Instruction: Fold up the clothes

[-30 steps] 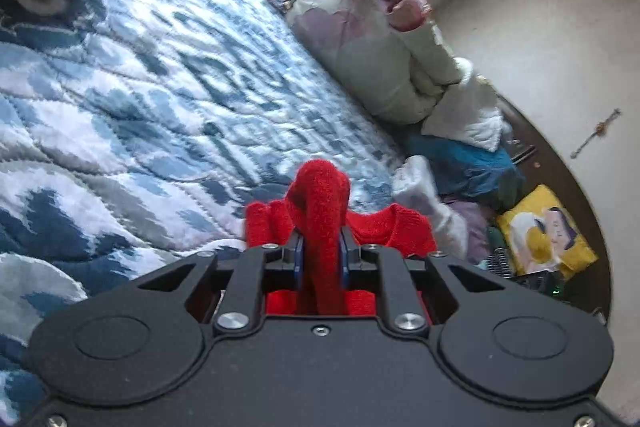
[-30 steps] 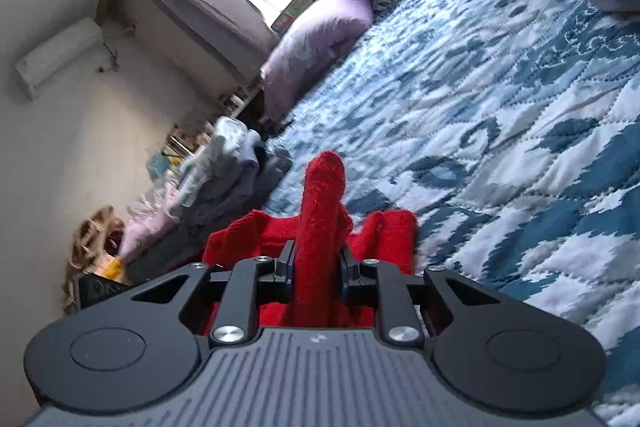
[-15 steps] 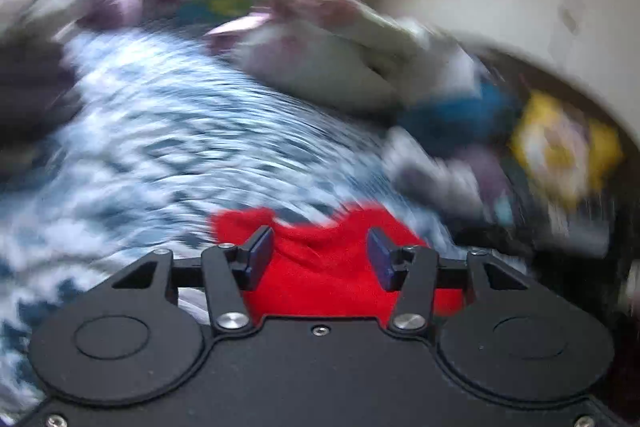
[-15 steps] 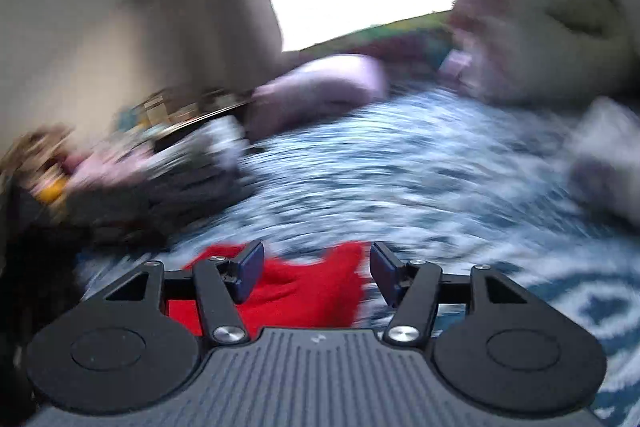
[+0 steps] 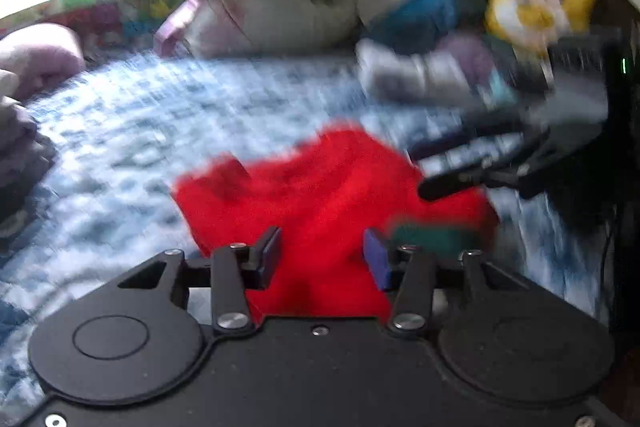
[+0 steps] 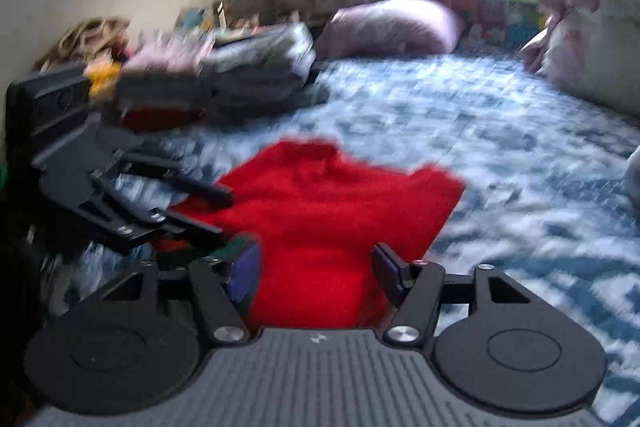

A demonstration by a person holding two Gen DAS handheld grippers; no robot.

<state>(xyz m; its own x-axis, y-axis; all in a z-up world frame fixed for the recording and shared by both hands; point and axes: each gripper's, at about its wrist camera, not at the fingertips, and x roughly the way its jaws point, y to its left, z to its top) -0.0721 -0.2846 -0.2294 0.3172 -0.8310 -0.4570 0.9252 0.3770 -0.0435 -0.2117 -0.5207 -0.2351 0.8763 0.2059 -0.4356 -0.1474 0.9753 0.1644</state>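
A red knit garment [image 5: 328, 195] lies folded on the blue and white quilt [image 5: 140, 131]; it also shows in the right wrist view [image 6: 332, 211]. My left gripper [image 5: 322, 257] is open and empty, just above the garment's near edge. My right gripper [image 6: 316, 273] is open and empty over the garment's near edge. Each gripper shows in the other's view, the right one [image 5: 476, 163] at the garment's right side and the left one [image 6: 192, 207] at its left side. Both views are motion-blurred.
A pile of clothes [image 5: 420, 27] with a yellow item [image 5: 536, 3] lies at the bed's right side. Folded grey clothes [image 6: 256, 67] are stacked at the left. A pink pillow [image 6: 396, 27] and a white bundle [image 6: 592, 39] lie by the window.
Both grippers have opened and let go of the red garment, which now lies flat on the quilt. Both have swung and pulled back from it.
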